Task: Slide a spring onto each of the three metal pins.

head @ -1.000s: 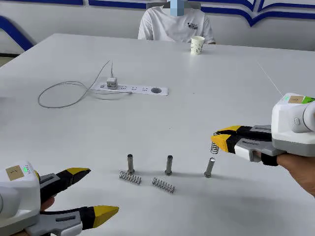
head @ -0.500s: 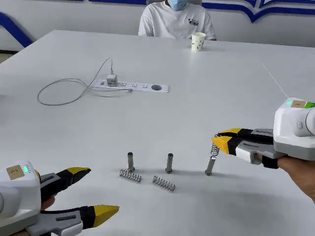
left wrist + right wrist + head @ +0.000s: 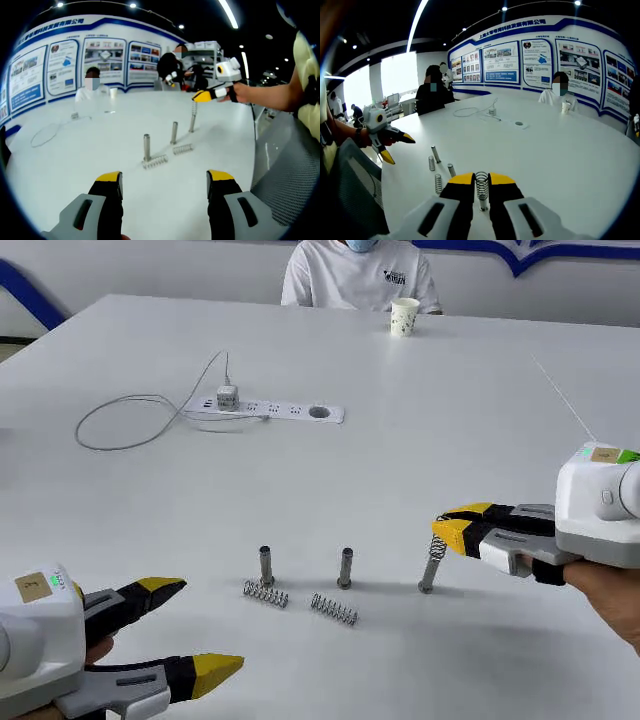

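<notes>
Three metal pins stand in a row on the white table: left pin, middle pin, right pin, which leans a little. My right gripper is shut on a spring held upright, its lower end at the top of the right pin. The right gripper view shows the same spring between the yellow jaws, with the pin under it. Two more springs lie flat in front of the left and middle pins. My left gripper hovers open at the near left, holding nothing.
A white power strip with a plugged charger and a looped cable lies mid-table. A paper cup stands at the far edge in front of a seated person. Other people stand in the background of the gripper views.
My right gripper has lowered the spring from beside the right pin's top down onto it. The left gripper has stayed put and open.
</notes>
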Tool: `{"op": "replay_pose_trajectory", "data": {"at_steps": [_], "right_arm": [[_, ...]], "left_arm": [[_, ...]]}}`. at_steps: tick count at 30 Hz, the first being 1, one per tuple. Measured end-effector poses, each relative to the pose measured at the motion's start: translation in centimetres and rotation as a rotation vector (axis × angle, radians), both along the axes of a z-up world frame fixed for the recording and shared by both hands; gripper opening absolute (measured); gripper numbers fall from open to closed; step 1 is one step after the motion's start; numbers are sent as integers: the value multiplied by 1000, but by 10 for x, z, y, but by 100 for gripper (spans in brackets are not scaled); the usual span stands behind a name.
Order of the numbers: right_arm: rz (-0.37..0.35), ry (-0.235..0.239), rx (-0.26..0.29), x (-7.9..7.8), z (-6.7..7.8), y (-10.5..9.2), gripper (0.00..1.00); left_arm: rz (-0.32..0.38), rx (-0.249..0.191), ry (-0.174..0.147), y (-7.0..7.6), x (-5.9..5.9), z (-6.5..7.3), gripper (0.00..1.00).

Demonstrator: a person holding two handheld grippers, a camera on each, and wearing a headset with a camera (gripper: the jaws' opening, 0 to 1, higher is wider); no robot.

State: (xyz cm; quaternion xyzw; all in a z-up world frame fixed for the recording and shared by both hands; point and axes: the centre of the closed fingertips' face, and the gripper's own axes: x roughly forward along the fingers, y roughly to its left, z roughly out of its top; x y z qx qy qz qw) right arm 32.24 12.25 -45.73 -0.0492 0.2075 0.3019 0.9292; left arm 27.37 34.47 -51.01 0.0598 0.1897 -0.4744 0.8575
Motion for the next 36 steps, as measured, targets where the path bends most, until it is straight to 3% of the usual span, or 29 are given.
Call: {"op": "replay_pose_trajectory", "data": {"at_steps": [36], "right_arm": [[14,7,8,-1,-26,-3,12]], "left_arm": [[1,17,14,1,0,-5,69]]}}
